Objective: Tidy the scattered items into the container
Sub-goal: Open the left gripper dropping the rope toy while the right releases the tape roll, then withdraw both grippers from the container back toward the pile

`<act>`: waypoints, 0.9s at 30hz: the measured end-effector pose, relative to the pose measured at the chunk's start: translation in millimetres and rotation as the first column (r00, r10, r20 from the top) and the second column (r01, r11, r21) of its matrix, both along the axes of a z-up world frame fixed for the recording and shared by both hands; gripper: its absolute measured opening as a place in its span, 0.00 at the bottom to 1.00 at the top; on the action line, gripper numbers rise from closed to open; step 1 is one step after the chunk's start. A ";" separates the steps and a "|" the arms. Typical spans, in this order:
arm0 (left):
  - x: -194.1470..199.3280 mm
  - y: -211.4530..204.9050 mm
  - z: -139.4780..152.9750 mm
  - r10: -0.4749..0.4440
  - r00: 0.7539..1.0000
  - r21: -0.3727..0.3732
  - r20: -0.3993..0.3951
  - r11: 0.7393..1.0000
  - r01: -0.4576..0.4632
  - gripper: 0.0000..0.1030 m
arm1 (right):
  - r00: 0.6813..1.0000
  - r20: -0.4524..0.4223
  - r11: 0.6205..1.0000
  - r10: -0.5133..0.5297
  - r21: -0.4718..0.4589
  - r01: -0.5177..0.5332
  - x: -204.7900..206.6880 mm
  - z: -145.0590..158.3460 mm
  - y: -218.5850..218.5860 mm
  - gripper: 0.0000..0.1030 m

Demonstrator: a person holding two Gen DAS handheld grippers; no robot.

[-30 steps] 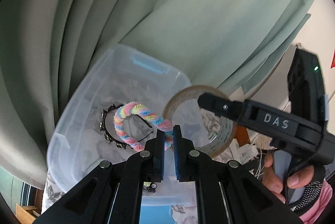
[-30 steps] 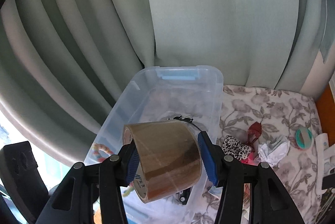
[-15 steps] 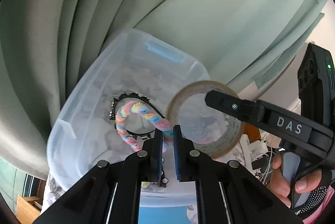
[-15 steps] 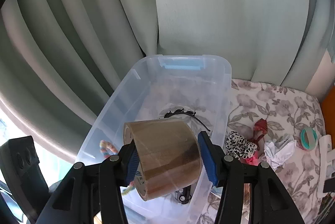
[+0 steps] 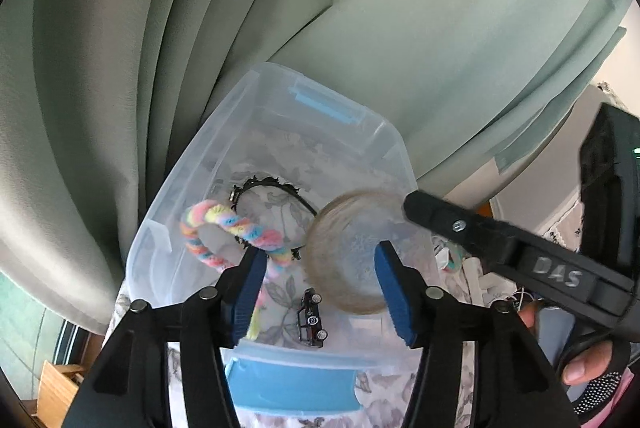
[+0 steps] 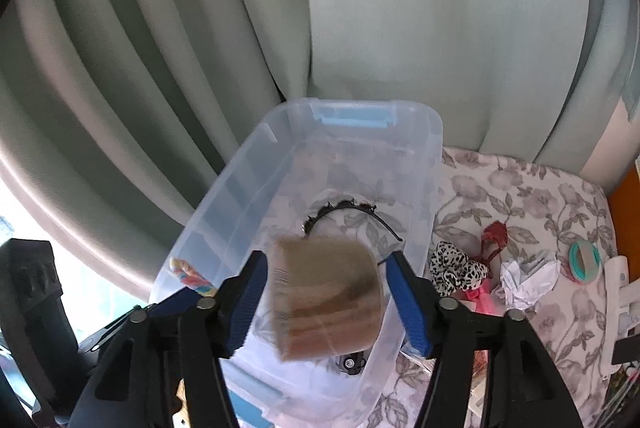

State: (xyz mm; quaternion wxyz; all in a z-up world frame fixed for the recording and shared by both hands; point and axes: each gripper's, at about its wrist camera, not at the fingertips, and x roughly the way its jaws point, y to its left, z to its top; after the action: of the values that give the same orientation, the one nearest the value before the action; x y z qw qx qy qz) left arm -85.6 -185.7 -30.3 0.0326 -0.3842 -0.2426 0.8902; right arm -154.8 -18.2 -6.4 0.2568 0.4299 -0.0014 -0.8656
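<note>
Right wrist view: my right gripper [image 6: 326, 294] is spread, and the blurred tape roll [image 6: 326, 296] sits loose between its pads above the clear bin [image 6: 434, 132], I judge falling in. My left gripper [image 5: 320, 288] gapes too, the rainbow headband [image 5: 224, 232] already inside.

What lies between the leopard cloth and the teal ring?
In the right wrist view, a red item and crumpled paper lie between the leopard cloth and the teal ring.
</note>
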 end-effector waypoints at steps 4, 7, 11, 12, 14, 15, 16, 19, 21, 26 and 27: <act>0.9 2.7 4.0 0.002 1.000 -0.021 0.021 1.000 -0.002 0.63 | 1.000 -0.027 1.000 -0.001 -0.021 0.000 7.0 12.4 5.7 0.68; 3.3 6.5 7.6 0.011 0.999 -0.052 0.042 0.999 -0.008 0.64 | 0.999 -0.031 0.999 -0.010 -0.034 0.009 11.1 17.8 12.7 0.68; 6.6 12.8 12.8 0.016 0.997 -0.079 0.076 0.997 -0.010 0.70 | 0.999 -0.040 0.998 -0.027 -0.057 0.025 19.0 23.7 27.2 0.68; 8.3 15.1 14.1 0.019 0.997 -0.086 0.076 0.996 -0.013 0.72 | 0.999 -0.042 0.998 -0.032 -0.064 0.029 21.3 24.8 30.7 0.68; 9.5 20.1 14.3 0.019 0.997 -0.092 0.072 0.996 -0.013 0.73 | 0.998 -0.046 0.996 -0.039 -0.076 0.036 25.7 26.8 38.1 0.69; 10.9 23.0 14.8 0.020 0.997 -0.100 0.074 0.995 -0.012 0.74 | 0.998 -0.047 0.996 -0.044 -0.080 0.041 28.2 27.3 42.3 0.69; 11.1 25.4 14.7 0.023 0.997 -0.106 0.078 0.994 -0.014 0.75 | 0.998 -0.046 0.995 -0.050 -0.084 0.046 30.3 27.3 46.9 0.69; 12.8 32.7 14.1 0.027 0.996 -0.119 0.090 0.993 -0.016 0.75 | 0.997 -0.042 0.993 -0.064 -0.106 0.060 36.4 27.9 61.1 0.69; 16.4 36.9 16.0 0.033 0.995 -0.131 0.092 0.991 -0.021 0.75 | 0.996 -0.042 0.990 -0.076 -0.120 0.070 40.1 28.7 72.1 0.69; 31.0 45.5 33.7 0.053 0.998 -0.133 0.029 0.990 -0.049 0.75 | 0.989 -0.042 0.977 -0.139 -0.170 0.130 49.3 32.3 111.1 0.69; 34.9 48.1 38.9 0.057 0.998 -0.128 0.003 0.990 -0.056 0.75 | 0.987 -0.040 0.973 -0.155 -0.181 0.145 51.1 32.8 119.1 0.69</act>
State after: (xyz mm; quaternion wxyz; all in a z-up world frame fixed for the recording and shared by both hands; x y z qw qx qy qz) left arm -50.8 -137.6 8.6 -0.0182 -0.3815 -0.1959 0.9032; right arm -103.6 100.9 26.3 0.2281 0.3805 -0.1040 -0.8902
